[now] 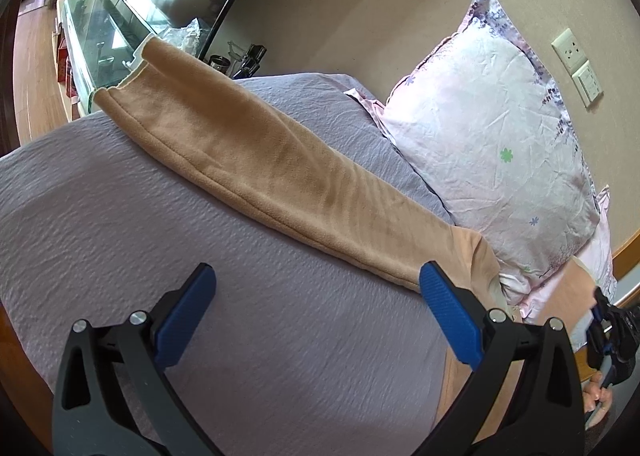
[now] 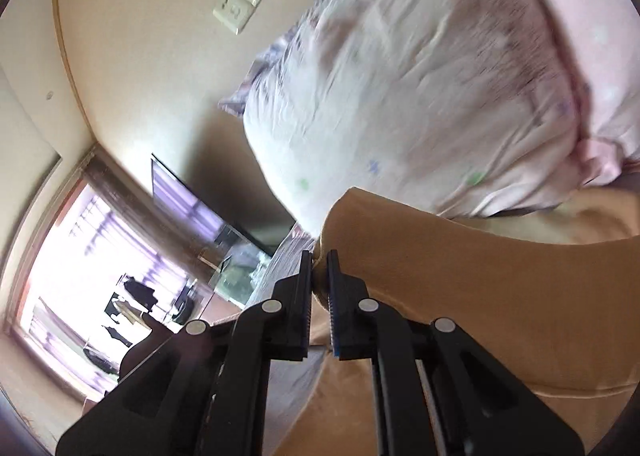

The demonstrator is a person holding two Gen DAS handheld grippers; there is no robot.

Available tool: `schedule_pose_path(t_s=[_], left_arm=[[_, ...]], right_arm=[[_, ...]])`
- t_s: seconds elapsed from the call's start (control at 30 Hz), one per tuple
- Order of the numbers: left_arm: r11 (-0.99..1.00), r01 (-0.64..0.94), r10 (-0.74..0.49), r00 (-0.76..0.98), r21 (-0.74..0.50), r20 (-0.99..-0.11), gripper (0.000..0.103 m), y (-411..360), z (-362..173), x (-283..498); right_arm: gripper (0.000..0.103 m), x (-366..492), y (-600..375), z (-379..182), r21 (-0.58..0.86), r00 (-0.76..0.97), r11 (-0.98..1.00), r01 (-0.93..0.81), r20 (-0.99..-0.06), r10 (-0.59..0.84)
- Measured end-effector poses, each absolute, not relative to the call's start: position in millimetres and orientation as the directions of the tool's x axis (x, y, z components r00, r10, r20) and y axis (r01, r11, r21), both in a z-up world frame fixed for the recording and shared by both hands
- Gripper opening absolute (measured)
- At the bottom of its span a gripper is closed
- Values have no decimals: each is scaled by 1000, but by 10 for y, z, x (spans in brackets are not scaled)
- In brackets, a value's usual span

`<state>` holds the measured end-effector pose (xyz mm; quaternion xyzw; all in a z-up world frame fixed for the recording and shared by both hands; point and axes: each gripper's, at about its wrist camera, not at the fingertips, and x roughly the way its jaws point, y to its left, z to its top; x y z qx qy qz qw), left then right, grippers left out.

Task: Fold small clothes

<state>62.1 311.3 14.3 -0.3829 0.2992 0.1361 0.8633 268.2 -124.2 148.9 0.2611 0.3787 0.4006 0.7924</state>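
A tan fleece garment [image 1: 256, 159] lies stretched out long across the grey bedspread [image 1: 120, 223], its hem at the far left edge of the bed. My left gripper [image 1: 316, 288] is open and empty, hovering over the bedspread with its right finger beside the garment's near end. My right gripper [image 2: 319, 260] is shut on a fold of the tan garment [image 2: 460, 276] and holds it lifted in front of the pillow. The right gripper also shows at the right edge of the left wrist view [image 1: 608, 328].
A white and pink floral pillow [image 1: 488, 127] leans against the beige wall at the head of the bed; it also shows in the right wrist view [image 2: 420, 95]. A glass-topped cabinet [image 1: 100, 27] stands beyond the bed's far edge. Wall sockets [image 1: 576, 63] are near the pillow.
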Motion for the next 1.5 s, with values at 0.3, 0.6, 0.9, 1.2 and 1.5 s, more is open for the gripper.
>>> schedule_pose_path(t_s=[0.3, 0.6, 0.9, 1.2, 1.5], left_arm=[[620, -487, 8, 788, -615, -616, 101, 3337, 145, 551], [585, -498, 12, 794, -640, -607, 101, 3458, 130, 602], [456, -517, -4, 813, -725, -582, 76, 3747, 53, 653], [287, -578, -5, 797, -764, -604, 28, 4051, -130, 602], [349, -759, 172, 629, -550, -758, 42, 4017, 142, 620]], right_arm=[[8, 2854, -287, 915, 686, 317, 600, -413, -509, 800], [62, 2701, -160, 618, 691, 152, 601, -402, -597, 788], [68, 2729, -483, 314, 624, 162, 719, -306, -710, 685], [68, 2426, -738, 629, 679, 147, 621, -391, -620, 771], [69, 2215, -1019, 802, 699, 145, 562, -443, -563, 814]])
